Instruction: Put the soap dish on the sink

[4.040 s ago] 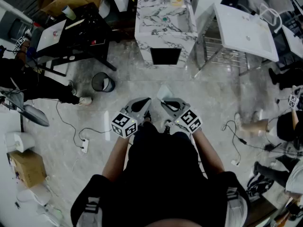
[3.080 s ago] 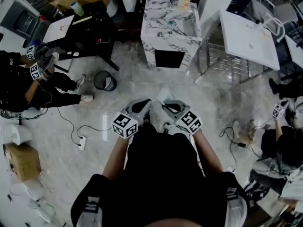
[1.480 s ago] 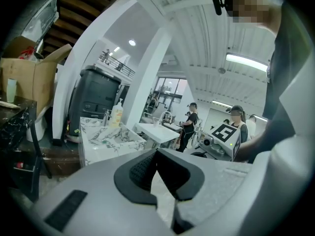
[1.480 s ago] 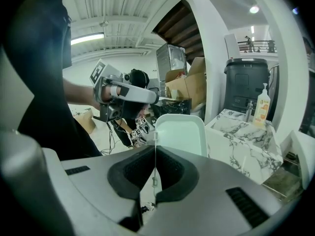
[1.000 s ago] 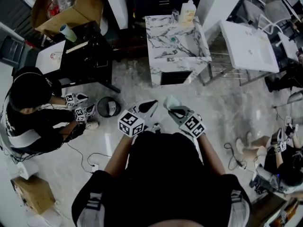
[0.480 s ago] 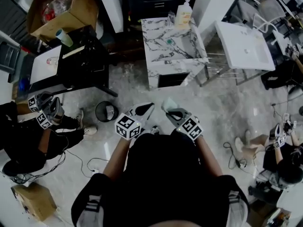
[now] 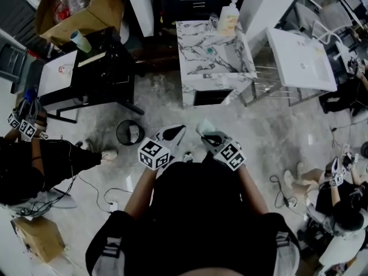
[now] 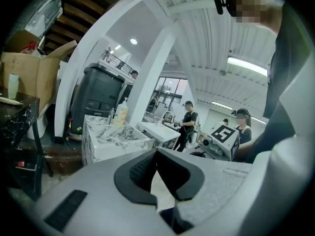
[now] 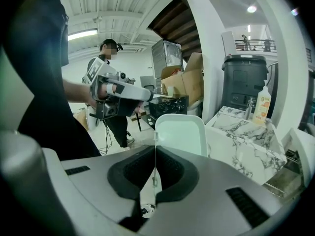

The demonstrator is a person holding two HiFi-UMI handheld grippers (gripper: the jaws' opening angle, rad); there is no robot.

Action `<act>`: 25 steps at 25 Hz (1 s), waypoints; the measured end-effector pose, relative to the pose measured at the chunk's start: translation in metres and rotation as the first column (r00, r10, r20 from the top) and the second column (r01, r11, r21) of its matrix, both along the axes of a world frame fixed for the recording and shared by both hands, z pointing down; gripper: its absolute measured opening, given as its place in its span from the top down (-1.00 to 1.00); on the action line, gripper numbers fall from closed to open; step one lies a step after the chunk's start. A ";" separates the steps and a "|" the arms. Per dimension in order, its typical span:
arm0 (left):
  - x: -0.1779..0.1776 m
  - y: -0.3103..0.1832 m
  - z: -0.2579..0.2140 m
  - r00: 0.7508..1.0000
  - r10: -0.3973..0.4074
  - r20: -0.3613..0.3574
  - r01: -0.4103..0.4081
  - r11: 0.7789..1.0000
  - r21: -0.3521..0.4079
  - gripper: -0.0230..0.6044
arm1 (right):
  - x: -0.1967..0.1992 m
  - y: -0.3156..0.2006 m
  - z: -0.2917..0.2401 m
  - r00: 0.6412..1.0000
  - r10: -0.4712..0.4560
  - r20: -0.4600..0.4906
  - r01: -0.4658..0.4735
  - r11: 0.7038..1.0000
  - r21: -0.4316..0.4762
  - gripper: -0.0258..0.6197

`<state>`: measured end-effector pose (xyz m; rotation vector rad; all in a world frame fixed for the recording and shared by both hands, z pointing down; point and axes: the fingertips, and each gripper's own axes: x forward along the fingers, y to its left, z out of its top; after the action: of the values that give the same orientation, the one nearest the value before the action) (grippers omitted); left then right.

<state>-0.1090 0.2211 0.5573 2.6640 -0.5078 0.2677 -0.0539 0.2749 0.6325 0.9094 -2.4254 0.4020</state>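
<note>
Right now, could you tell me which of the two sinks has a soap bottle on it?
The black-veined marble sink straight ahead: the pump bottle stands at its back right corner. The plain white sink to its right has none.

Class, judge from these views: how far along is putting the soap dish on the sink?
Done: the pale green plastic soap dish is picked up, its edge pinched in the shut right gripper. In hand: it is held above the floor, short of the white marble-patterned sink. Left: reach the sink, set the dish on it, release.
</note>
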 end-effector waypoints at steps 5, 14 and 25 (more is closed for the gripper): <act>0.000 -0.015 0.002 1.000 -0.027 0.007 0.027 1.000 -0.002 0.93 | 0.003 -0.019 -0.003 1.000 -0.010 0.005 0.010 1.000 -0.002 0.92; 0.016 -0.046 -0.005 0.998 -0.055 0.021 0.055 0.998 0.004 0.93 | 0.023 -0.056 -0.010 1.000 -0.011 0.022 0.011 1.000 -0.006 0.92; 0.044 -0.080 -0.009 0.994 -0.103 0.032 0.103 0.995 0.011 0.93 | 0.059 -0.089 -0.002 0.997 -0.068 0.019 0.068 0.998 0.001 0.92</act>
<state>-0.0649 0.1414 0.5482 2.6366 -0.6559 0.2785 0.0051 0.1859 0.6302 0.8240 -2.4666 0.3874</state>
